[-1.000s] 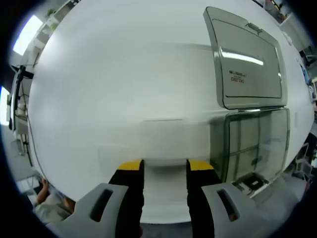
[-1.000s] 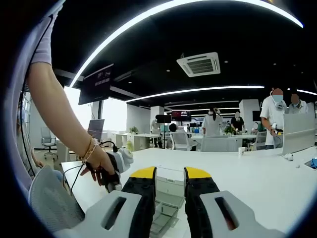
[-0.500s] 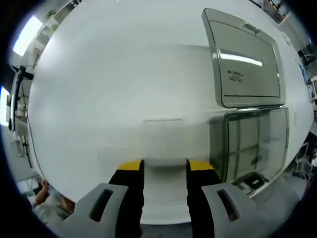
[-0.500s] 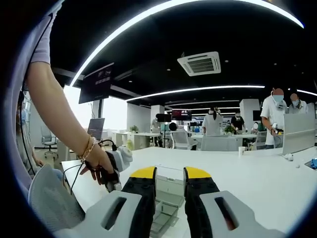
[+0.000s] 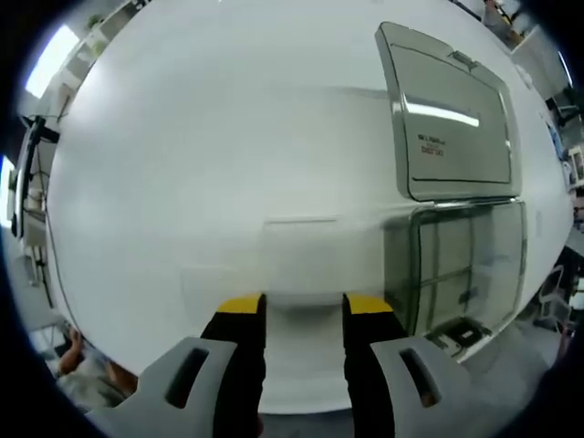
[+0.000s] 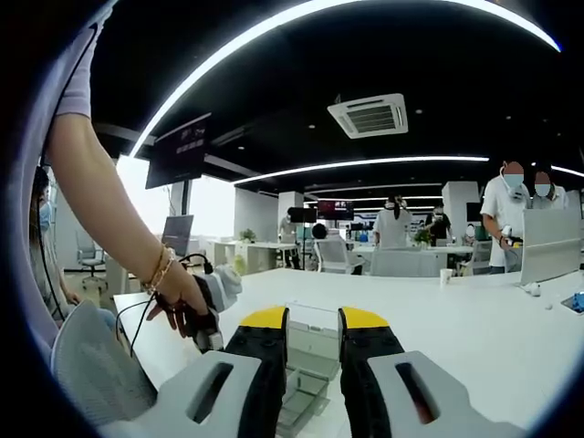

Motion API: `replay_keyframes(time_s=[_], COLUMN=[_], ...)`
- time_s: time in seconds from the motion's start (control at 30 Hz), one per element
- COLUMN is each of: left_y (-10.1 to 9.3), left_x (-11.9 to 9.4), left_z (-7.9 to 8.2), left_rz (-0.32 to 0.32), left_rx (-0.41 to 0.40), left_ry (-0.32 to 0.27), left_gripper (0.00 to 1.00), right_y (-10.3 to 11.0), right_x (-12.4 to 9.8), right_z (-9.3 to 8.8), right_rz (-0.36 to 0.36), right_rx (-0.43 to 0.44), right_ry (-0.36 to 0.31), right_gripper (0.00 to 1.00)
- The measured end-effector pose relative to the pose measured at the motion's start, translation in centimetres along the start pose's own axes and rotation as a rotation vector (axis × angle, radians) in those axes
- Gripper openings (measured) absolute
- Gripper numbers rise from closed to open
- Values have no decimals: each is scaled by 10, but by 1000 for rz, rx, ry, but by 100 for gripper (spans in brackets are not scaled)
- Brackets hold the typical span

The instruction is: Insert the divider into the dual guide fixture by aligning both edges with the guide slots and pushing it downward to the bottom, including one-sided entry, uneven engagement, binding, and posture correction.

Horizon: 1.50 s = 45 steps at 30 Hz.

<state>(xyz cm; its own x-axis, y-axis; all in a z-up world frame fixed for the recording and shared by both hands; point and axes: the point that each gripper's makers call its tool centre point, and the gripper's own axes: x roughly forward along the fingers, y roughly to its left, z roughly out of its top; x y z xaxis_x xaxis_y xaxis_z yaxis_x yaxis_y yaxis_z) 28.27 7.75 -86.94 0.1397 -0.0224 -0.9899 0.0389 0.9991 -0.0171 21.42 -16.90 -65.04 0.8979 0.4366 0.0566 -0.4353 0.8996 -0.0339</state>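
Note:
In the left gripper view, my left gripper looks straight down at the white table. It is shut on a clear divider that stands out faintly beyond its yellow tips. A clear compartment box lies to the right, its lid folded open flat. A dark part at the box's near end may be my right gripper. In the right gripper view, my right gripper points level across the table with clear plastic of the box between its jaws. A hand holds the left gripper just to the left.
The table stretches out to the right, with a cup and small items far off. A bare arm crosses the left side. Several people stand at desks in the background.

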Motion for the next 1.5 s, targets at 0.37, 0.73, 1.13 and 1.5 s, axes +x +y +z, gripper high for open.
replay_keyframes(time_s=[0.37,0.73,1.13,1.5], left_y=[1,1,2,6], left_x=[0,-4,-8,-18], left_z=[2,-4,-2,-1], left_rz=[-24,-78,-170,-269], left_rx=[-8,-56,-140,-233], left_ry=[-8,-36,-94,-168], left_gripper=[30,30,30,30], right_y=[-1,-1,0,-1], right_x=[0,0,0,1], right_z=[-1,-1,-3,-4], right_rz=[-4,-5,-6,-10], right_rx=[-3,-5,-9,-8], right_ry=[4,8,15,21], right_gripper=[17,17,17,16])
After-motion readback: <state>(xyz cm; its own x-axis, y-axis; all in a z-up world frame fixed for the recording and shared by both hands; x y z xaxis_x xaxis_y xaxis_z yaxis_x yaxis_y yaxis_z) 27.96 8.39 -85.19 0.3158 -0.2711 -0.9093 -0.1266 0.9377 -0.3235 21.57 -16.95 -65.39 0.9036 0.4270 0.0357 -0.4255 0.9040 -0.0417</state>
